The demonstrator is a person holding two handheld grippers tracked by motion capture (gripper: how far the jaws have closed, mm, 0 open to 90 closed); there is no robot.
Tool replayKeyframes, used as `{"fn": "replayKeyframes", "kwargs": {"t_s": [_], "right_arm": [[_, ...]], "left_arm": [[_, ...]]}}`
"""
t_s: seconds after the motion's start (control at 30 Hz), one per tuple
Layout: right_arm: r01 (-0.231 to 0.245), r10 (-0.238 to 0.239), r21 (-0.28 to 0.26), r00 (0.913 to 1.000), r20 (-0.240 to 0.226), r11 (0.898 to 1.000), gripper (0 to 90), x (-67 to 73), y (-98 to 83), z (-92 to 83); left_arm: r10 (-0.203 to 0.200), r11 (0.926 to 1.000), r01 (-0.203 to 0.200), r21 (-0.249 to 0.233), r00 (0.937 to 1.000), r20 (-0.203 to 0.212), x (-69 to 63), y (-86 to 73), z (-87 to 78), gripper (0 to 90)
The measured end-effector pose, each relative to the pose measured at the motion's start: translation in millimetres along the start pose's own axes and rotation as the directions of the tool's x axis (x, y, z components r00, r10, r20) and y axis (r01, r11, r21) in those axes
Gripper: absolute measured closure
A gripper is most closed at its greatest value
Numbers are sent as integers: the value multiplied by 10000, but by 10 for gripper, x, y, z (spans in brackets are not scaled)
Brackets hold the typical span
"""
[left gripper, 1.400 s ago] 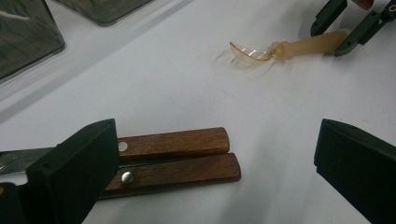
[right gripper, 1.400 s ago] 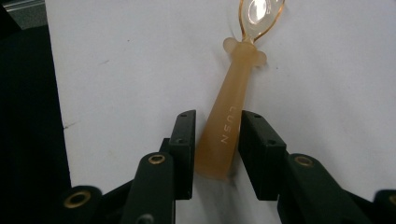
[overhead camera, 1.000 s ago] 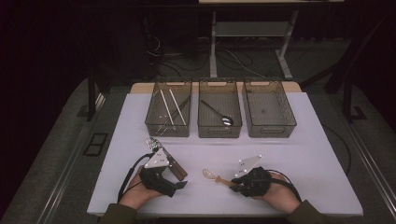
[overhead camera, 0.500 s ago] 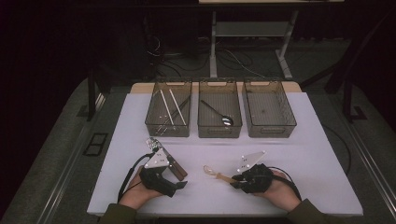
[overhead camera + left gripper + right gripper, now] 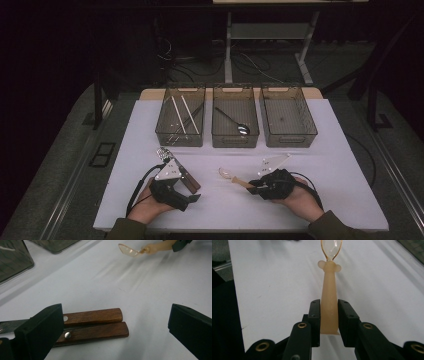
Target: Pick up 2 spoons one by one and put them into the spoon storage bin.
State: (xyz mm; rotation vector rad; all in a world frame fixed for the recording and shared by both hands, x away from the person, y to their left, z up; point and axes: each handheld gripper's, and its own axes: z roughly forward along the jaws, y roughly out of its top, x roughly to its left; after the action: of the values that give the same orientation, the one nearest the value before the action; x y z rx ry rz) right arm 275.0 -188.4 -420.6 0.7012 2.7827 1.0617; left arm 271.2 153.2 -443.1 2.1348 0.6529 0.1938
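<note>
Risk: right gripper (image 5: 329, 315) is clamped on the tan handle of a small spoon (image 5: 235, 179) held just over the table (image 5: 325, 150) w/ its clear bowl far out front, so it may pivot or slip, while left gripper (image 5: 115, 327), jaws wide apart, could nudge two wooden-handled knives (image 5: 96, 325) beneath it.

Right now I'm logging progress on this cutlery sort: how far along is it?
Done: chopsticks lie in the left bin, a metal spoon in the middle bin. In hand: right gripper clamps the plastic spoon. Left: two wooden-handled utensils between the open left gripper jaws.
</note>
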Motion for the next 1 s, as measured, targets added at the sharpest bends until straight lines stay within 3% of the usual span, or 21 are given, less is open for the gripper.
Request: {"fn": "replayKeyframes", "kwargs": {"t_s": [0.57,1.0], "right_arm": [[-487,498,-681,9986,158,9965,736,-148,91,-148],[-720,756,-894,9964,376,9934,735,-247,148,-220]], "left_arm": [[-32,10000,32,20,10000,-11,0,-2,6,0],[-21,10000,21,61,10000,-19,3,-4,10,0]]}}
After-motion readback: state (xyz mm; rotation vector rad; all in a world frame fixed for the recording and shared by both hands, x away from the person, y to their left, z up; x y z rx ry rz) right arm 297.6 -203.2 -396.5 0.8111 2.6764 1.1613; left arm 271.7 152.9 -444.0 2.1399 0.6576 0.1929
